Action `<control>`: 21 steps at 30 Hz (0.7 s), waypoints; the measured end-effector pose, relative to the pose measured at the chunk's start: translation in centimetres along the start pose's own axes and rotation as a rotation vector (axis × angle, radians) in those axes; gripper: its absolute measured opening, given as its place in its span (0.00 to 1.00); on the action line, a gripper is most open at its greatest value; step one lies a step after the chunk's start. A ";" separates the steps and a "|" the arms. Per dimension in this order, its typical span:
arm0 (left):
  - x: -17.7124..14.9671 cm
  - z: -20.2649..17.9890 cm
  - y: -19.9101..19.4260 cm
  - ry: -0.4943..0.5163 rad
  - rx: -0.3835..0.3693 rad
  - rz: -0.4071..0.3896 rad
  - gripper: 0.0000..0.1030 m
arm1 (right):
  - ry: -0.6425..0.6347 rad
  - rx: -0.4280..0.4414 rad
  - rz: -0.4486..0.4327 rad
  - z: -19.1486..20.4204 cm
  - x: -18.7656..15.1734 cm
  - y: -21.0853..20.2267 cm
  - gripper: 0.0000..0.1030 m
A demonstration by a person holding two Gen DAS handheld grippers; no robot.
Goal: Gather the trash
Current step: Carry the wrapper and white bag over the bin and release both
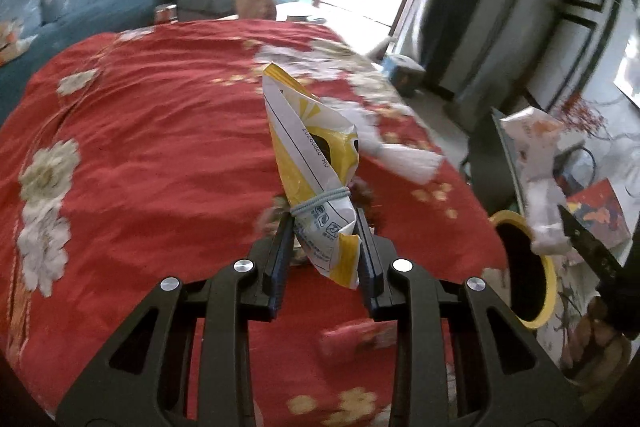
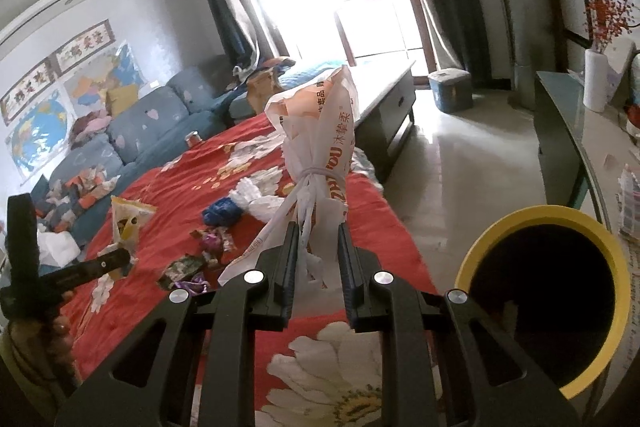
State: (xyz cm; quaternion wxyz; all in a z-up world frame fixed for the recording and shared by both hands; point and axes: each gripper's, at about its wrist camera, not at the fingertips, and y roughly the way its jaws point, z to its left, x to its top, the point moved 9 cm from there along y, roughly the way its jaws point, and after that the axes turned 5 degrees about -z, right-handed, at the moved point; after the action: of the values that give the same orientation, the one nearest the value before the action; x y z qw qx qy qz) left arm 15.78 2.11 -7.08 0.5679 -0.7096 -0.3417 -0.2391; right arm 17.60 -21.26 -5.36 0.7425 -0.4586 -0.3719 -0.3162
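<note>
The white and orange plastic bag [image 2: 320,131] bears orange Chinese characters, among them 沐 and 柔, and below them Latin letters partly hidden in folds, ending in "OU". The yellow and white snack bag [image 1: 316,163] carries an upside-down printed number string, too blurred to read surely.
</note>
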 end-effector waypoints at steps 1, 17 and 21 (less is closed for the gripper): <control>0.1 -0.6 0.0 0.010 -0.010 -0.001 0.22 | 0.003 -0.007 -0.003 -0.3 0.0 -0.2 0.18; 1.6 -12.2 1.6 0.176 -0.161 -0.035 0.22 | 0.066 -0.103 -0.038 -5.5 0.4 -2.1 0.18; 1.4 -14.6 2.2 0.213 -0.189 -0.033 0.22 | 0.088 -0.127 -0.044 -7.4 0.7 -2.5 0.18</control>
State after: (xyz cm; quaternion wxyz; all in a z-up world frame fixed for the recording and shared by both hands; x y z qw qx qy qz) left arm 19.04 -12.05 -3.95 0.5277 -0.7249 -0.2667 -0.3535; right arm 17.86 -29.04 -5.86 0.7203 -0.4823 -0.3280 -0.3754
